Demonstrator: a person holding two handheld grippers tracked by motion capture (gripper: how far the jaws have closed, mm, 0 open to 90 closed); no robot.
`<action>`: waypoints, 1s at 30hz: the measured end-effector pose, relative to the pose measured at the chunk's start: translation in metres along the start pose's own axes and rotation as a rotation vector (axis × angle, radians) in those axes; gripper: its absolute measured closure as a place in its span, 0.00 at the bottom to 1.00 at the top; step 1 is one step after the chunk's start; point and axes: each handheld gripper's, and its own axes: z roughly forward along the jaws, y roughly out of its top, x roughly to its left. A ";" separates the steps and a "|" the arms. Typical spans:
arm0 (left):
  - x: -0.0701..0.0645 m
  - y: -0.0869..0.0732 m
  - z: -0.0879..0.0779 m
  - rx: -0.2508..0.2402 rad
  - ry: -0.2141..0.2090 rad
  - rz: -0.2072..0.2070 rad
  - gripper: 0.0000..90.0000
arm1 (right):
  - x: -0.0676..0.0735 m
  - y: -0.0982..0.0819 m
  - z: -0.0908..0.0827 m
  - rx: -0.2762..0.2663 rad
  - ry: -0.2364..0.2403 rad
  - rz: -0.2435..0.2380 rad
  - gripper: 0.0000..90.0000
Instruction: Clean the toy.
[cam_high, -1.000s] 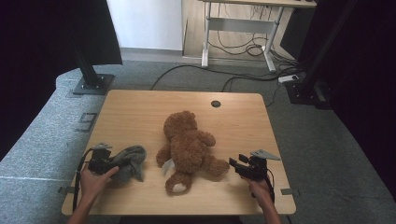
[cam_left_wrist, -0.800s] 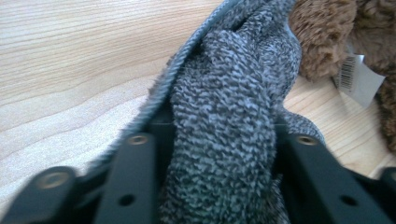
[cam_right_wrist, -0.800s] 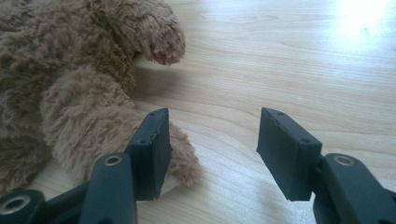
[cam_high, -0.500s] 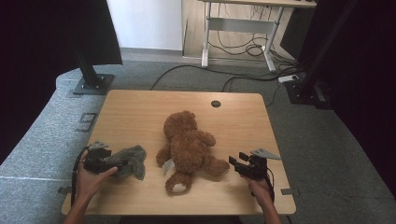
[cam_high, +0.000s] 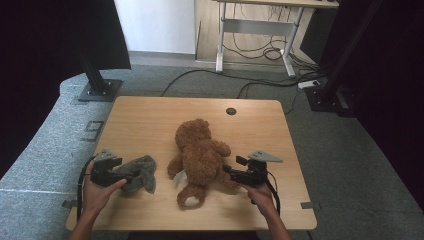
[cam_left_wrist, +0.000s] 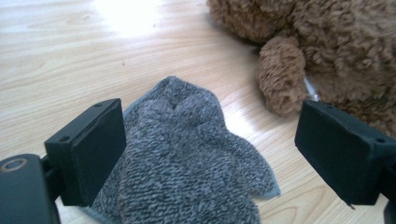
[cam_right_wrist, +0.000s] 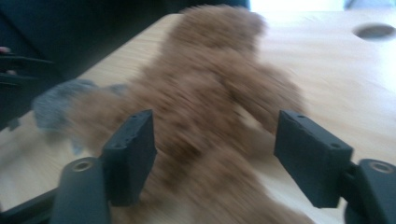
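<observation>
A brown teddy bear (cam_high: 200, 152) lies on its back in the middle of the table. Left of it lies a grey knit cloth (cam_high: 142, 167). My left gripper (cam_high: 131, 175) sits at the cloth's left side. Its jaws have just opened and stand wide, with the cloth (cam_left_wrist: 182, 121) below and between them and the pads off it (cam_left_wrist: 210, 135). The bear's arm (cam_left_wrist: 280, 74) is just beyond. My right gripper (cam_high: 226, 170) is at the bear's right leg. Its jaws have just been opening wider, and in its blurred view they (cam_right_wrist: 215, 126) straddle the bear (cam_right_wrist: 210, 70) without pressing it.
The wooden table (cam_high: 150, 120) has a round cable hole (cam_high: 230, 111) near its far edge. My hands are close to the front edge. A black stand base (cam_high: 102, 90) sits on the grey floor beyond the table's left corner, with cables and desk legs farther back.
The left jaws have opened off the grey cloth, which stays on the table. The right gripper has moved left to the bear's leg with its jaws spreading.
</observation>
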 end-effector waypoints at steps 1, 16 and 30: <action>0.000 0.000 0.001 0.001 0.001 0.000 0.11 | 0.008 0.005 0.004 0.004 0.011 -0.013 0.29; -0.002 -0.002 0.005 0.013 -0.001 0.004 0.13 | 0.058 0.016 0.086 0.180 -0.059 -0.176 0.22; -0.004 -0.002 0.005 0.015 -0.006 0.006 0.15 | 0.024 0.005 0.081 0.178 -0.228 -0.058 0.37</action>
